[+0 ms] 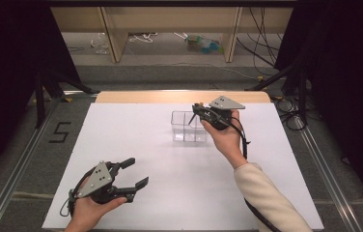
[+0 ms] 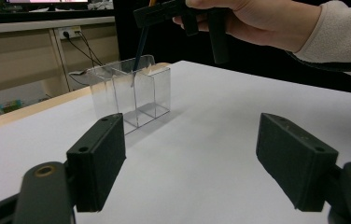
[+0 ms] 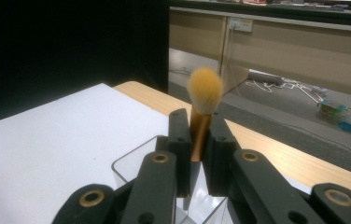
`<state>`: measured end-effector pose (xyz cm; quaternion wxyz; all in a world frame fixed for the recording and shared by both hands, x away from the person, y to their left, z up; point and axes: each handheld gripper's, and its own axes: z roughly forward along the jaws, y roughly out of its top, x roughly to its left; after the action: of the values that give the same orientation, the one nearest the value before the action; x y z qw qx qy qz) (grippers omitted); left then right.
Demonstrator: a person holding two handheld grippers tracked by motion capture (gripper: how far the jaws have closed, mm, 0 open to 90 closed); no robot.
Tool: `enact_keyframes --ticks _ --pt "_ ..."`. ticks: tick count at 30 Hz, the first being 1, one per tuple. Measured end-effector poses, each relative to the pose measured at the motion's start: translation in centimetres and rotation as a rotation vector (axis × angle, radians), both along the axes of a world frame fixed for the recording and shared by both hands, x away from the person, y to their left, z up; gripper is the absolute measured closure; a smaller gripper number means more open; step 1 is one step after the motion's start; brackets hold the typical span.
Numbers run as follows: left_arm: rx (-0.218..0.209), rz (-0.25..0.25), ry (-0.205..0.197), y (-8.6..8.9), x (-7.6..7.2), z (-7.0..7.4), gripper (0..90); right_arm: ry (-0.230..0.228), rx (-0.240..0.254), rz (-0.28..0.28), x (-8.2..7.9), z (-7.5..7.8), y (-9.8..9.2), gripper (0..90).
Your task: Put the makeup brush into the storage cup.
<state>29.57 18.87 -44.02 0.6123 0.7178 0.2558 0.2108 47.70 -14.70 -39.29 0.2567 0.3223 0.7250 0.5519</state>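
My right gripper [image 1: 196,110] is shut on a makeup brush [image 3: 200,133] with a gold ferrule and orange bristles [image 3: 205,91] that point up past the jaws. The brush's dark handle [image 2: 139,51] hangs down into a clear plastic divided box [image 1: 188,128] at the table's far middle. Its tip is below the box rim [image 2: 131,70]; which compartment it is in I cannot tell. My left gripper [image 1: 137,172] rests near the front left of the table, open, with nothing between its jaws [image 2: 197,158] and aimed toward the box.
A white sheet [image 1: 170,183] covers the table, with a wooden strip [image 1: 179,96] along the far edge. Black stands [image 1: 39,92] flank the table. Cables and small items lie on the floor beyond it, and a "5" [image 1: 60,132] is marked at left.
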Motion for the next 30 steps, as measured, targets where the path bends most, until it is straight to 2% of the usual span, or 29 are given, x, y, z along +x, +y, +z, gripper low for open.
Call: enact_keyframes --ticks 30 --pt "-0.001 0.0 0.001 -0.01 0.0 -0.01 24.1 0.03 -0.025 -0.008 0.35 -0.84 0.07 83.8"
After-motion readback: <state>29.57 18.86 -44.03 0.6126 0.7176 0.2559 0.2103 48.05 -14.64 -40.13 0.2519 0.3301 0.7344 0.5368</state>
